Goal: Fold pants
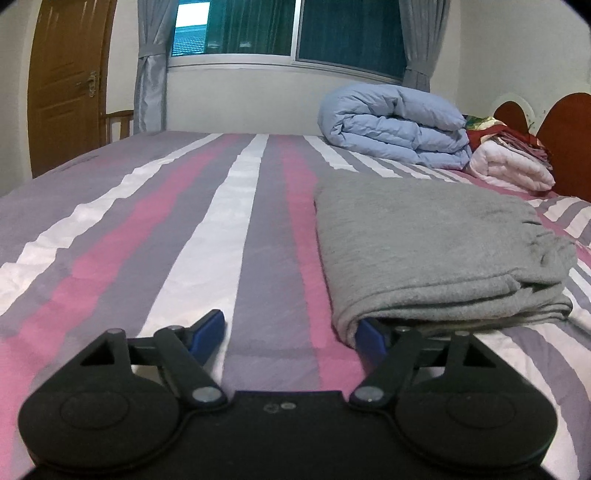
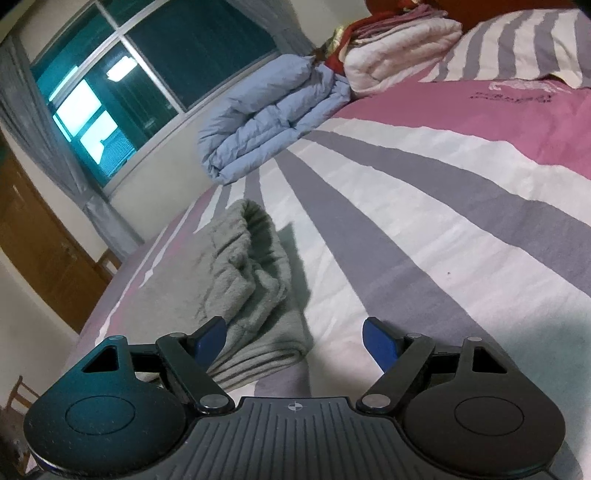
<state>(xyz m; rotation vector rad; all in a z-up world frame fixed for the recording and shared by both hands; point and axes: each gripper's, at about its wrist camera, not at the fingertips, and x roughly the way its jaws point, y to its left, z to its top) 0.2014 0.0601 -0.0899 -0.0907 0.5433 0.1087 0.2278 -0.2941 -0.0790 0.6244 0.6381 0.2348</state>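
In the left wrist view, the left gripper [image 1: 291,341] sits low over the bed [image 1: 192,236], pointing forward and slightly down along the stripes. Its jaws stand wide with only sheet between them. The left blue finger [image 1: 208,332] lies over a white stripe; the right one [image 1: 373,338] is tucked just under the near left corner of the pants [image 1: 436,243], touching the cloth. The pants are a grey folded stack of several layers, lying right of the gripper's line. Their long axis runs from near to far, with the gathered waistband on the right side and a rolled fold along the near edge. Far beyond them a blue quilt [image 1: 395,123] is folded against the wall, with pink and red bedding [image 1: 513,162] to its right, a window [image 1: 288,31] above and a door [image 1: 66,81] far left.

In the right wrist view, the right gripper [image 2: 295,343] is rolled, so the room leans. It too points slightly down at the bed [image 2: 424,229]. Its jaws stand wide and grip nothing. The left finger [image 2: 212,338] rests against the near edge of the pants [image 2: 243,266]; the right finger [image 2: 380,343] hangs over bare sheet. The stack reaches away to the far left, its bunched waistband at the far end. The quilt [image 2: 266,114] lies beyond.
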